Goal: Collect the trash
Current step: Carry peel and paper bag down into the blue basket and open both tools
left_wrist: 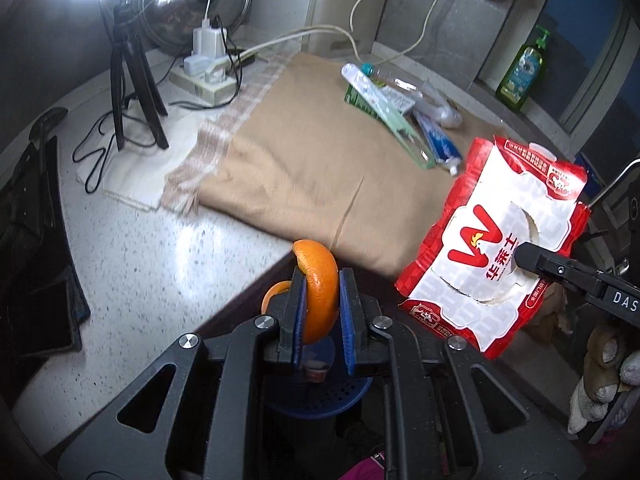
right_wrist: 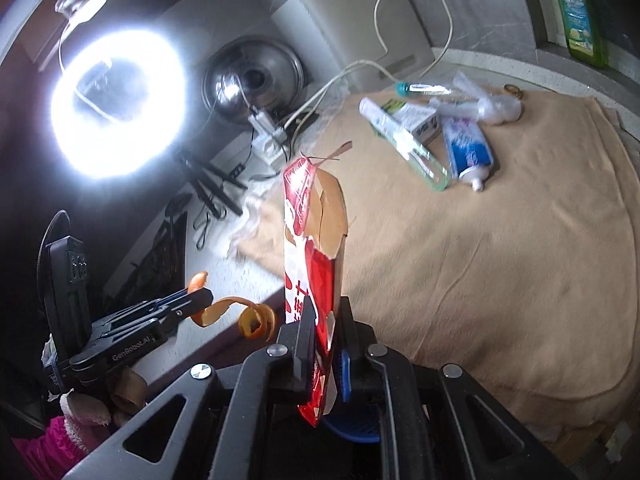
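My left gripper (left_wrist: 319,280) is shut on a curl of orange peel (left_wrist: 318,280), held off the counter's front edge above a blue perforated bin (left_wrist: 320,400). It also shows in the right wrist view (right_wrist: 200,294), with the peel (right_wrist: 240,314) dangling. My right gripper (right_wrist: 326,316) is shut on a flattened red and white food carton (right_wrist: 314,256), held upright above the blue bin (right_wrist: 352,428). The carton (left_wrist: 492,248) shows face-on in the left wrist view. A toothpaste tube (right_wrist: 466,148), a clear toothbrush case (right_wrist: 400,136), a small box (right_wrist: 416,120) and a plastic bottle (right_wrist: 424,89) lie on the beige cloth (right_wrist: 500,260).
A bright ring light (right_wrist: 116,104) on a black tripod (left_wrist: 132,80) stands at the back left beside a power strip (left_wrist: 204,76) with cables. A steel pot lid (right_wrist: 252,80) leans on the wall. A green soap bottle (left_wrist: 524,68) stands on the back ledge.
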A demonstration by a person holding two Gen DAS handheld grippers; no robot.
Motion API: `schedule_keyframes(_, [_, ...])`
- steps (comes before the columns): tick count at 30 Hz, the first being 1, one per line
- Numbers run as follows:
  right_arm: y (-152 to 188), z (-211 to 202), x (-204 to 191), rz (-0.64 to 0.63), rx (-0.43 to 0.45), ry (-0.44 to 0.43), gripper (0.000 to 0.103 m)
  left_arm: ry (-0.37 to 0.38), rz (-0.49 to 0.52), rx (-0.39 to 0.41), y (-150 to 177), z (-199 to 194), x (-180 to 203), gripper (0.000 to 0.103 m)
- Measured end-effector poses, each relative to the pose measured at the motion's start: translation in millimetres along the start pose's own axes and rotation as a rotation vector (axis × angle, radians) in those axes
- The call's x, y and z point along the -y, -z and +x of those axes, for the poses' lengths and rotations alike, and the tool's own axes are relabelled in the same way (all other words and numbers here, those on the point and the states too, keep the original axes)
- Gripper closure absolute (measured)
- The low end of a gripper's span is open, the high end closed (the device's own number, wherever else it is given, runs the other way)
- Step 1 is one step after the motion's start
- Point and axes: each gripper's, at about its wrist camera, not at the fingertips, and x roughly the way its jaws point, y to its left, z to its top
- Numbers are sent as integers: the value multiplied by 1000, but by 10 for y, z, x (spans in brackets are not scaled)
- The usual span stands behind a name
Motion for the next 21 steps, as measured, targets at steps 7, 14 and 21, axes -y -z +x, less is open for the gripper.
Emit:
schedule_keyframes(7, [233,163,-73,-31,-56,23,96,-14,6,-75,275,243,-22,89])
schedule_keyframes(14, [468,352,-123,-93,-111,73,96,-17,25,-138,510,481,27,89])
schedule_keyframes(21, [701,566,-115,-124,-170,108,96,-26,39,-190,677,681,58,89])
